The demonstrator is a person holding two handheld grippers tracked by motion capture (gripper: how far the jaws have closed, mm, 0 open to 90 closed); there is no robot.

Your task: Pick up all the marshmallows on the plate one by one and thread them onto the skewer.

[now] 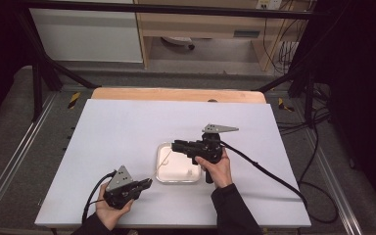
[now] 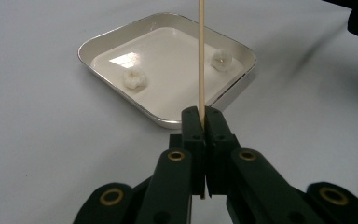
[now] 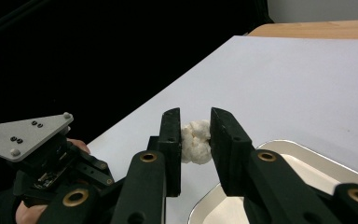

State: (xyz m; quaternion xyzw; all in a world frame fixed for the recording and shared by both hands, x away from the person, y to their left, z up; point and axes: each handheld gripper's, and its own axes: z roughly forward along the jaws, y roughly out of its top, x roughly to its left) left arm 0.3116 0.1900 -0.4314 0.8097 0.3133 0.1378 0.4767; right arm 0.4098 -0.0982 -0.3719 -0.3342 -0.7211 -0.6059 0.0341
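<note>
The left claw (image 2: 204,122) is clamped on a thin wooden skewer (image 2: 201,56) that points toward the tray (image 2: 168,122) ahead of it; keep it steady. The right claw (image 3: 196,135) pinches a white puffy piece (image 3: 195,141) above the tray; line its centre with the skewer tip, then push gently.

A white sheet (image 1: 127,147) is covering the table (image 1: 176,94), whose wooden edge is showing at the far side. Two white pieces (image 2: 134,77) are lying apart in the tray (image 2: 168,122).
</note>
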